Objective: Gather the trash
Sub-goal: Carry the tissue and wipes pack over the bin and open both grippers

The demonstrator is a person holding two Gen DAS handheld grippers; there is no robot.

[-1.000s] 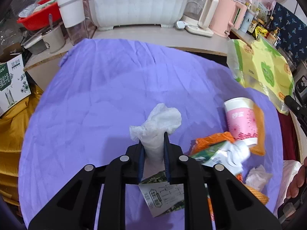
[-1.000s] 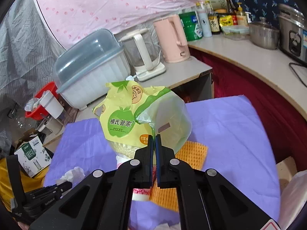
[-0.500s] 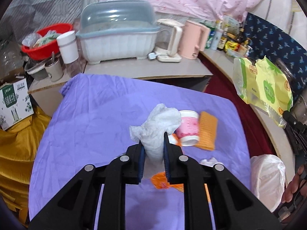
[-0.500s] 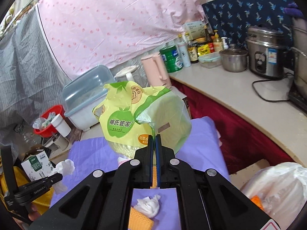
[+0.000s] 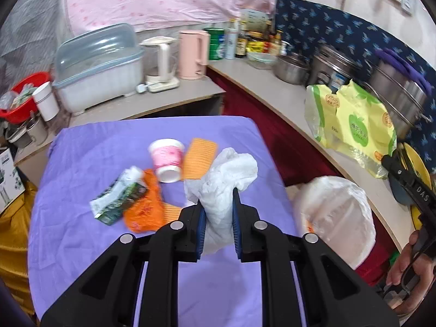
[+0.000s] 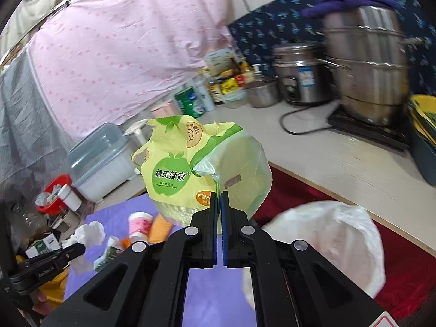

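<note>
Left gripper (image 5: 218, 204): closed on a crumpled white tissue (image 5: 226, 179), held clear above the purple-covered bench (image 5: 81, 158).
Right gripper (image 6: 219, 199): pinched fully together on the thin edge of a yellow-green wrapper (image 6: 190, 169), held in the air over the bin bag.
Bin bag (image 5: 335, 215): white plastic, just off the bench's right edge, mouth loosely open (its inside is not clearly visible).
Trash left on bench: pink paper cup (image 5: 166, 158) on its side, orange cloth (image 5: 199, 158), orange plastic scrap (image 5: 147, 207), green carton wrapper (image 5: 120, 199).
Risk, tissue: grip is on soft bulk; a loose release near the bench edge could drop it on the floor beside the bag.
Risk, wrapper: light film may cling to the pads or drift past the bag mouth.
Risk, bag: limp rim could fold shut under a nudge.
Risk, grippers: both head for one opening, so they may collide.
</note>
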